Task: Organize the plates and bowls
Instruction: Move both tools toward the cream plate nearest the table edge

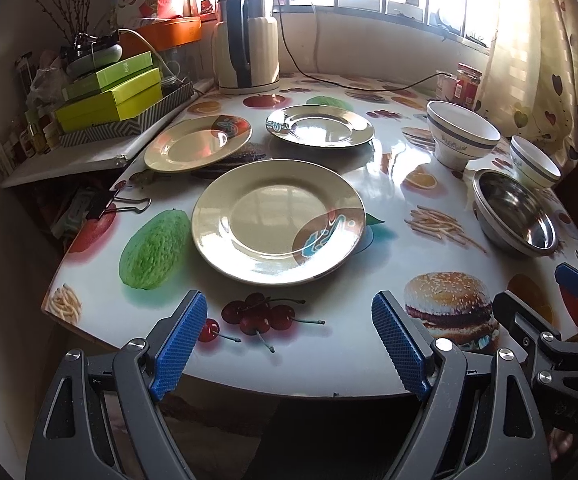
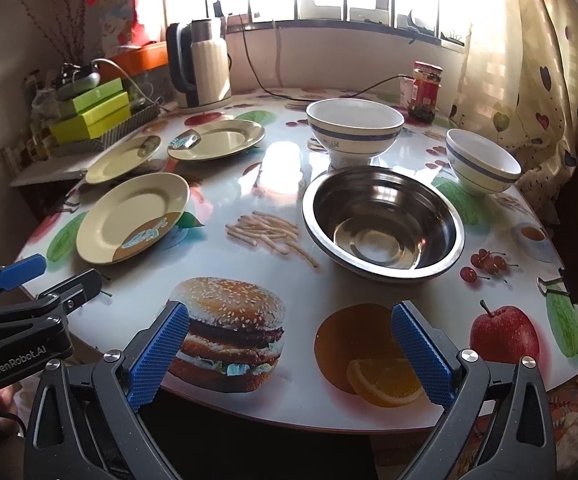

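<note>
Both tongs (image 1: 289, 344) (image 2: 289, 356): black arms, blue ridged pads, silver screws, "GenRobot.AI" marking.

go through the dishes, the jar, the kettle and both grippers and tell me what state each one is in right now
Three beige plates: flat, empty, unstacked.
Large blue-banded white bowl: upright, empty.
Small blue-banded white bowl: upright, inside hidden.
Stainless steel bowl: upright, empty.
Red-labelled jar: lid on.
Cream electric kettle: upright, closed.
Left gripper: jaws open, empty.
Right gripper: jaws open, empty.

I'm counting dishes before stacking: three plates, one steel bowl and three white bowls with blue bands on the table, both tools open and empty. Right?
Not quite: there are two white bowls, a larger one and a smaller one, as the right wrist view shows. The three plates, the steel bowl and both open, empty tools are as you say.
</note>
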`<state>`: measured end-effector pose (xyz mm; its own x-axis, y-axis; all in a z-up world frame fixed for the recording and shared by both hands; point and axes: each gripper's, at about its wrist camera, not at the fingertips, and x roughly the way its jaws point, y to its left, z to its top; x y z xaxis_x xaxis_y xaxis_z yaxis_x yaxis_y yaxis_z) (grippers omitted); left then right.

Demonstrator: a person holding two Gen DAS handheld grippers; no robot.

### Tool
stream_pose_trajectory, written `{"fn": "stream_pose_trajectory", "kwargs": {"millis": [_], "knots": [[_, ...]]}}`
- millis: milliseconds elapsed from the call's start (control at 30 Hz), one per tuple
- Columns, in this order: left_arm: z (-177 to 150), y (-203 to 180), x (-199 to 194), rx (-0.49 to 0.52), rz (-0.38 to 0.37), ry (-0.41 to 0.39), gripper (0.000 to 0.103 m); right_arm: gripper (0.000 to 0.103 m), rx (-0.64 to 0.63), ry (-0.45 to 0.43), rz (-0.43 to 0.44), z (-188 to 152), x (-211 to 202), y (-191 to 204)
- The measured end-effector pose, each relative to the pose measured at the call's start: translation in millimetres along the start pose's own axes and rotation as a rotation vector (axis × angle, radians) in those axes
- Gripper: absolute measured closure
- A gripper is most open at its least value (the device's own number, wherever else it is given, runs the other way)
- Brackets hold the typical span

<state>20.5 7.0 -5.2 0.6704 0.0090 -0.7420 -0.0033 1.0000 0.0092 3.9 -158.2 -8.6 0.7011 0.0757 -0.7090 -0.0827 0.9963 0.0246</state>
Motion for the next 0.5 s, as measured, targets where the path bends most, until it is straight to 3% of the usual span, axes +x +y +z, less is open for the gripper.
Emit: {"fn": "stream_pose_trajectory", "kwargs": {"millis": [233,500], "knots": [[11,16,4,-0.040,-0.001,-0.007,0.018,0.000,-0.048,-0.033,0.028,12,2,9],[33,54,9,-0.126,0.011,-0.013,0.018,0.000,-0.092,-0.081,0.083,49,9,29]]}}
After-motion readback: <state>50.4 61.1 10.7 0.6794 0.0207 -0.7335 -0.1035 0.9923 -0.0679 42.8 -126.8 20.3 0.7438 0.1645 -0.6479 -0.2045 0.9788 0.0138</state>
